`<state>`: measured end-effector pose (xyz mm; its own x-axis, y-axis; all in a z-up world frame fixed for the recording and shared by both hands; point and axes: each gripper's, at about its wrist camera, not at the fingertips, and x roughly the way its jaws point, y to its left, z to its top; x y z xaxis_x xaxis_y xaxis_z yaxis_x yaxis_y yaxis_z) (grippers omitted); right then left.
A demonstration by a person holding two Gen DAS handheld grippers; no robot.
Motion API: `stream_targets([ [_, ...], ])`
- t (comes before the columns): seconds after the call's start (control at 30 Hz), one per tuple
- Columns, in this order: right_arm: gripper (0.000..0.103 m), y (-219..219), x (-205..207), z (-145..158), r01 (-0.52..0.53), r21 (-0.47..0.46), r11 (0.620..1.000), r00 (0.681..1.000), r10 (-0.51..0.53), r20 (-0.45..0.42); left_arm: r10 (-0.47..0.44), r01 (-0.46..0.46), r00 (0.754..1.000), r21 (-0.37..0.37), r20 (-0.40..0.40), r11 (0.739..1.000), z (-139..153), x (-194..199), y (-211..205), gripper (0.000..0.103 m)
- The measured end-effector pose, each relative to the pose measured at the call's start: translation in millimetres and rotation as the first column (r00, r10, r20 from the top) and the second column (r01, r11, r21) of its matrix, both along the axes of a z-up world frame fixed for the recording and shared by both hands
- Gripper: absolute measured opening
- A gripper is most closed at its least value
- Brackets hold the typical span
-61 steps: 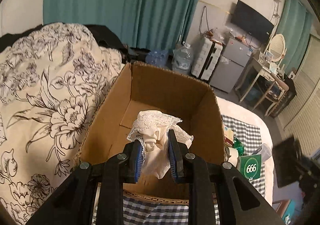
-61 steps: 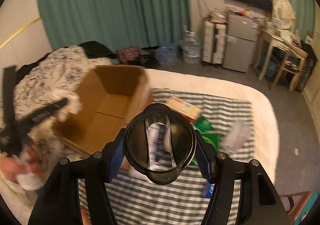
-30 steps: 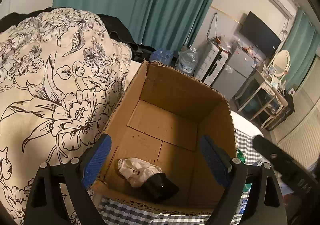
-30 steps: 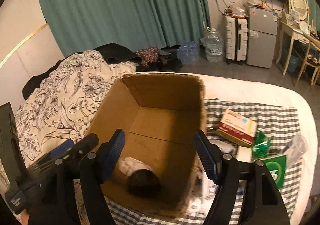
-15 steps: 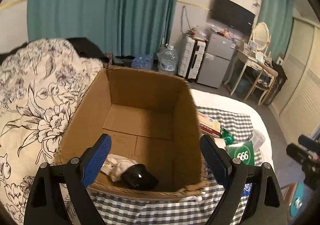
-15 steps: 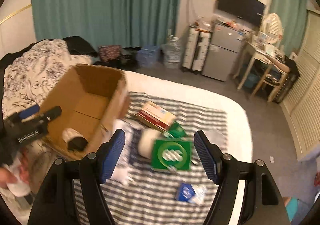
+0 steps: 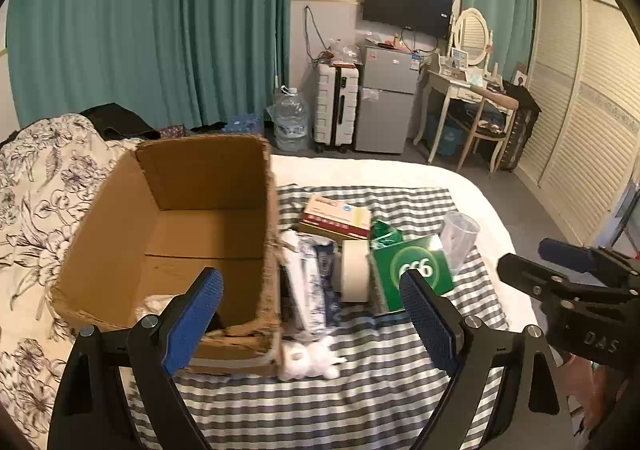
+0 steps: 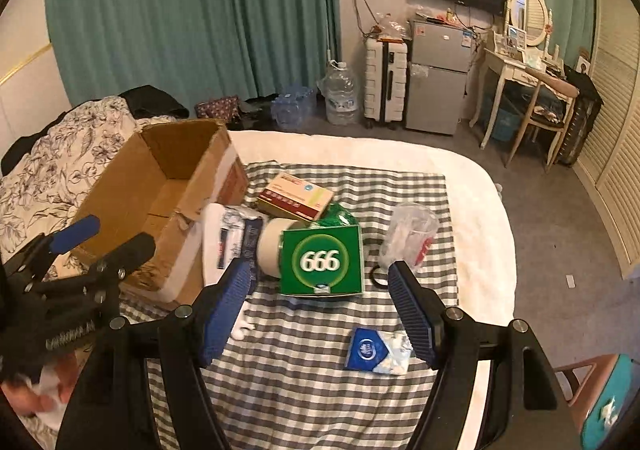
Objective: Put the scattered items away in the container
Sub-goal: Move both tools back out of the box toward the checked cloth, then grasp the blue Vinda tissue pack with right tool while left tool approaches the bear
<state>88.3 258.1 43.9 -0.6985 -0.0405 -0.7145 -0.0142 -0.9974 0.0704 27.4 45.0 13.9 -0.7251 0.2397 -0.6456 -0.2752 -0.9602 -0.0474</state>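
Both claws, left claw and right claw, are hanging wide open and empty over the checked cloth. Nearest is lying a soft blue tissue pack; beyond, a glossy green box, clear plastic cup and flat carton are waiting. Little is showing inside the cardboard box, so most is left.

I hold the left gripper with its jaws spread wide and nothing between the blue pads. It hovers above the near edge of the bed, level, pointing forward. The right gripper is likewise fully spread and empty, also over the near edge of the bed. My left hand shows at the lower left of the right wrist view, wrapped around the handle.
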Motion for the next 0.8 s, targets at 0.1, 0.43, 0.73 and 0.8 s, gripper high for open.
stream_targets([
  [0.1, 0.071, 15.3, -3.0, -6.1, 0.022, -0.026, 0.999, 1.0, -0.022, 0.011, -0.002, 0.001, 1.0, 0.011, 0.019, 1.0, -7.0, -1.6, 11.5, 0.093],
  [0.43, 0.071, 57.1, -11.0, -27.3, 0.075, -0.086, 0.993, 0.997, -0.072, 0.041, -0.016, 0.016, 0.998, 0.002, 0.067, 1.0, -33.1, -6.5, 43.6, 0.093],
  [0.73, 0.071, 78.1, -19.9, -63.4, 0.088, -0.131, 0.987, 0.99, -0.071, 0.123, -0.028, 0.033, 0.991, -0.037, 0.133, 0.999, -62.7, -6.6, 60.2, 0.093],
  [0.8, 0.071, 81.3, -22.0, -76.0, 0.095, -0.133, 0.987, 0.984, -0.074, 0.16, -0.019, 0.026, 0.989, -0.042, 0.145, 0.999, -68.5, -7.9, 59.4, 0.093],
])
